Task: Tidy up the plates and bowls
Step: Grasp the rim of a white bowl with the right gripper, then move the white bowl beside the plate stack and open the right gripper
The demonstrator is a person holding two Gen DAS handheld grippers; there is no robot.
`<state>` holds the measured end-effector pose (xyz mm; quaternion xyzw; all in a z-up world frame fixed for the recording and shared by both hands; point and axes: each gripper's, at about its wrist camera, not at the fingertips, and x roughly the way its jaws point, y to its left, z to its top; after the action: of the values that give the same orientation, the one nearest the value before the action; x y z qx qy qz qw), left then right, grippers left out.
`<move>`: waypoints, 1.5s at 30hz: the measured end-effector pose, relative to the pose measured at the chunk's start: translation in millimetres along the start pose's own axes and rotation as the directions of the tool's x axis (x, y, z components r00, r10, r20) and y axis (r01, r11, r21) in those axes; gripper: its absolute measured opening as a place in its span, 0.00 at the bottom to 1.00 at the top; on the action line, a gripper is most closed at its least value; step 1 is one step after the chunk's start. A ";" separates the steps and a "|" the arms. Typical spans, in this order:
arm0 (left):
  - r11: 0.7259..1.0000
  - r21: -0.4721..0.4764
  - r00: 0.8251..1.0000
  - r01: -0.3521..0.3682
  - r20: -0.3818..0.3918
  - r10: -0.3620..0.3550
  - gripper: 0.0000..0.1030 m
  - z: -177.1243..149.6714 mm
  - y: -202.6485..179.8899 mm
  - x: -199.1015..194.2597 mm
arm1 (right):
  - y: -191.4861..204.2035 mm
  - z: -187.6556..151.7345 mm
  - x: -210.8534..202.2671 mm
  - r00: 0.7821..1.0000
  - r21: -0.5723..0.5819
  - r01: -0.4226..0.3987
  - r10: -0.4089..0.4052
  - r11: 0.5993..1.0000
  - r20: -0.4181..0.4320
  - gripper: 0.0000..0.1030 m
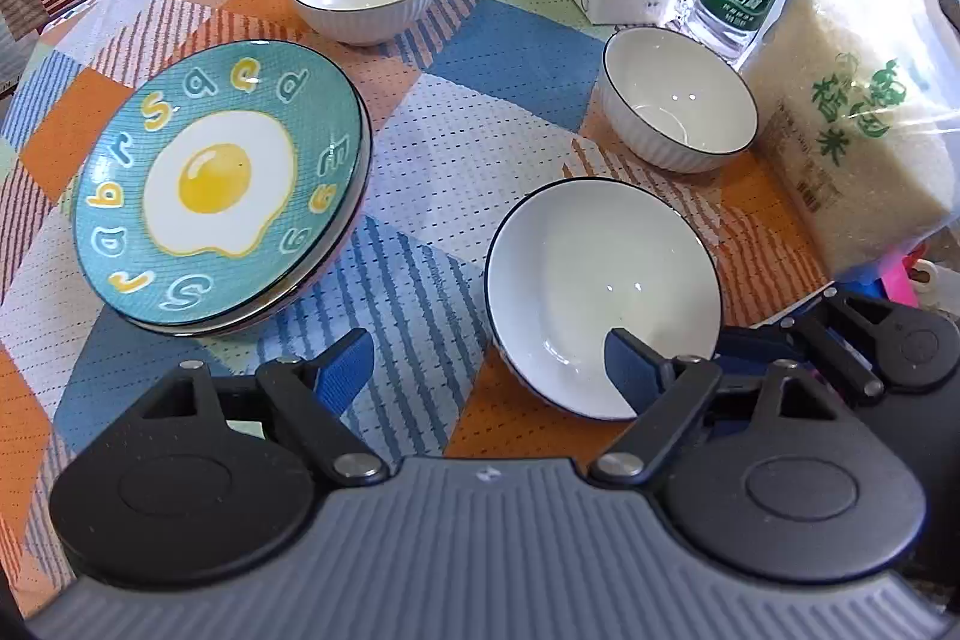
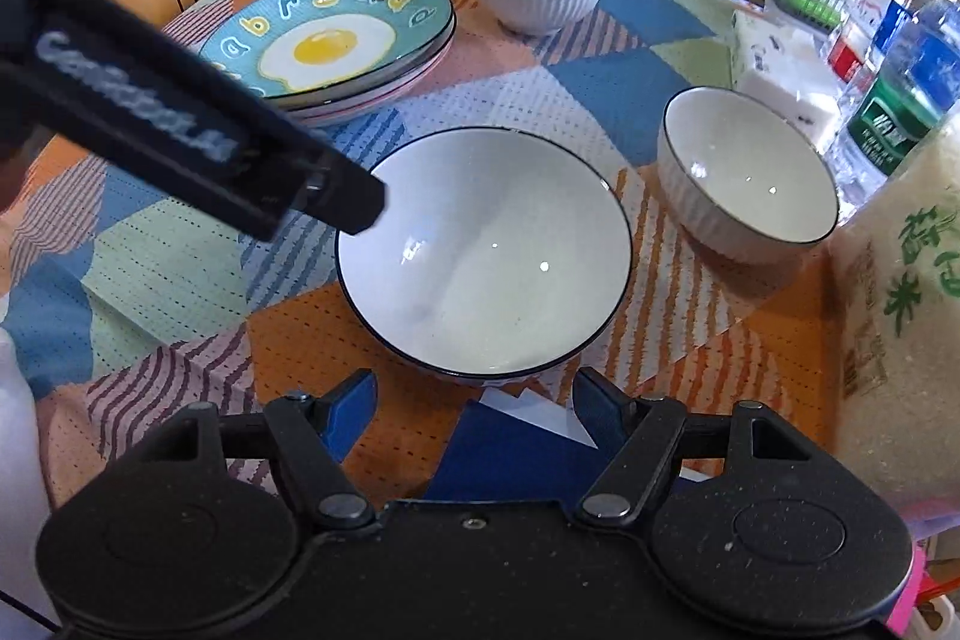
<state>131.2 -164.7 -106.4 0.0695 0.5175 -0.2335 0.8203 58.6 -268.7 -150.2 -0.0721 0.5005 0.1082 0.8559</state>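
Left wrist view: egg plate (image 1: 219, 187) tops a plate stack at left, already gathered; left claw (image 1: 489, 370) wide, empty, beside wide bowl (image 1: 600, 292) mid-worktop (image 1: 456, 160); two ribbed bowls (image 1: 678, 100) loose; right claw (image 2: 474, 400) wide, empty.

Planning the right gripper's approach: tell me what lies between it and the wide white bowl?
Only bare tablecloth separates the right gripper from the wide white bowl, per the right wrist view.
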 end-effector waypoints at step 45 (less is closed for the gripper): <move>0.995 -0.026 0.994 -0.099 -0.046 0.098 0.12 21.6 41.1 28.6 | 13.1 48.9 49.9 0.994 -0.112 -0.069 0.078 0.991 0.079 0.76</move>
<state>177.7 -145.1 -126.9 0.0888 0.5350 -0.1838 0.8199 120.1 -239.1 -170.0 -0.0957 0.4601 0.1700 0.8661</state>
